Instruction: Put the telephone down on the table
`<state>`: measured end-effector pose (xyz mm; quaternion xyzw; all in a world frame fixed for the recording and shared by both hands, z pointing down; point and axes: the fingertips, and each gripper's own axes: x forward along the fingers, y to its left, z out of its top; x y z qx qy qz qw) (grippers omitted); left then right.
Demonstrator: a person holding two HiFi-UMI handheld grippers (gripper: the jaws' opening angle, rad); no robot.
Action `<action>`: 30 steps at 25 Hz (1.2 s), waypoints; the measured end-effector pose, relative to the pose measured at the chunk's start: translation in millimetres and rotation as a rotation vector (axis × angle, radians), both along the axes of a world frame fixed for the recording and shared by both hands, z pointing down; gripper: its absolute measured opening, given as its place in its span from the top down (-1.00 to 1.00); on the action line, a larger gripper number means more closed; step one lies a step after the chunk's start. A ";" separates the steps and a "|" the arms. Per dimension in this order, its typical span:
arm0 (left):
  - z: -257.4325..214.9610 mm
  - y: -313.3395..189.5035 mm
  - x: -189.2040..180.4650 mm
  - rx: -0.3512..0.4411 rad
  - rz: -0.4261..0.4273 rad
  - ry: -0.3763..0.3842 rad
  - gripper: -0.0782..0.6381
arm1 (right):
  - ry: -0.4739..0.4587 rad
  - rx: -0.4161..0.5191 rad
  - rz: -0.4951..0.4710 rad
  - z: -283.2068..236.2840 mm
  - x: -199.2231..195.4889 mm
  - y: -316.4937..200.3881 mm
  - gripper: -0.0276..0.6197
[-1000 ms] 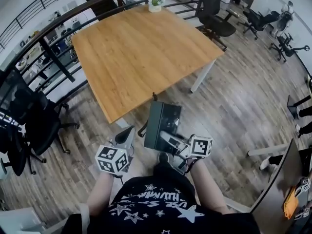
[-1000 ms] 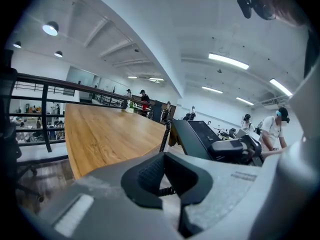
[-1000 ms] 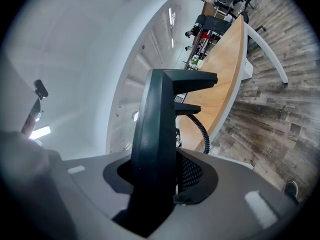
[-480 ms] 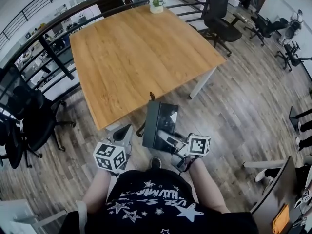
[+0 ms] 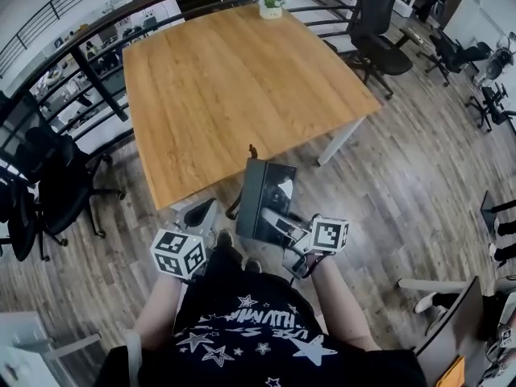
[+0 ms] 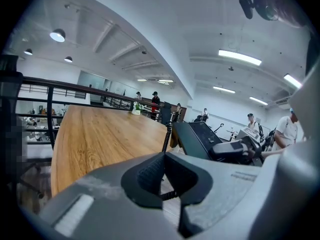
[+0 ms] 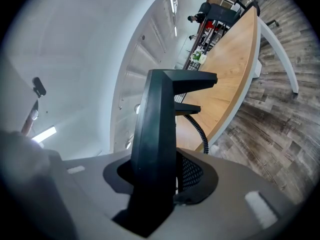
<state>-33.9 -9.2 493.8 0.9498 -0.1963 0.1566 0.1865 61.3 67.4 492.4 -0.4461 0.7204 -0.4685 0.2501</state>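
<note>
The dark telephone (image 5: 266, 198) hangs upright in the air just off the near edge of the wooden table (image 5: 234, 79), its coiled cord (image 7: 198, 129) trailing beside it. My right gripper (image 5: 288, 230) is shut on the phone's lower end. In the right gripper view the phone's body (image 7: 160, 129) fills the gap between the jaws (image 7: 166, 180), with the table (image 7: 235, 69) beyond it. My left gripper (image 5: 201, 216) stands to the left of the phone, apart from it, jaws together and holding nothing. The left gripper view shows the phone (image 6: 200, 139) to the right of the table (image 6: 100, 134).
A small potted plant (image 5: 270, 6) stands at the table's far edge. Black office chairs stand at the back right (image 5: 375, 31) and at the left (image 5: 48, 184). A dark railing (image 5: 97, 79) runs behind the table. A white table leg (image 5: 343, 139) is at the right.
The person has stepped toward the table. Both grippers and the telephone have come closer to its near edge. The grip on the phone is unchanged.
</note>
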 end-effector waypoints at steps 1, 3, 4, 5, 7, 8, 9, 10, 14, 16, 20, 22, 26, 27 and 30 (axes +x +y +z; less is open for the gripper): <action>-0.1 -1.1 0.4 0.000 -0.002 0.000 0.78 | -0.002 -0.010 -0.002 1.4 0.3 -1.3 0.42; 0.1 -3.5 1.8 -0.003 -0.002 -0.002 0.78 | -0.011 -0.020 -0.005 1.8 0.7 -4.6 0.42; 0.4 -5.0 2.8 -0.006 -0.003 -0.004 0.78 | -0.012 -0.011 -0.010 -1.0 0.7 -7.4 0.42; 0.3 -6.8 4.0 -0.011 -0.004 -0.006 0.78 | -0.012 -0.001 -0.015 -4.4 1.0 -10.2 0.42; -1.7 -11.1 7.3 -0.022 -0.010 -0.007 0.78 | -0.016 0.003 -0.022 -10.3 3.1 -14.6 0.42; -2.8 -13.6 9.3 -0.026 -0.013 -0.006 0.78 | -0.020 0.002 -0.024 -12.1 4.6 -16.5 0.42; -3.1 -16.5 11.5 -0.029 -0.015 -0.004 0.78 | -0.021 -0.004 -0.024 -12.2 6.3 -18.4 0.42; -2.3 -19.8 13.7 -0.032 -0.017 -0.002 0.78 | -0.018 -0.015 -0.021 -10.3 8.5 -20.3 0.42; 0.6 -39.7 25.5 -0.045 -0.024 0.003 0.78 | -0.005 -0.061 -0.014 -2.7 21.5 -34.3 0.42; -1.4 -51.4 34.0 -0.048 -0.029 0.006 0.78 | 0.003 -0.047 -0.025 -7.6 29.3 -46.1 0.42; -2.2 -72.9 43.5 -0.046 -0.039 0.012 0.78 | 0.025 -0.049 -0.038 -7.5 40.0 -69.6 0.42; -0.9 -84.3 47.0 -0.045 -0.047 0.010 0.78 | 0.030 -0.064 -0.044 -4.4 45.6 -81.8 0.42; -0.7 -108.1 50.4 -0.044 -0.070 0.011 0.78 | 0.041 -0.064 -0.082 -2.7 51.7 -110.9 0.42; 0.1 -115.5 50.2 -0.043 -0.078 0.011 0.78 | 0.045 -0.056 -0.097 -3.2 51.6 -120.3 0.42; 6.0 -140.2 50.1 -0.049 -0.102 0.007 0.78 | 0.055 -0.070 -0.129 2.6 52.4 -148.5 0.42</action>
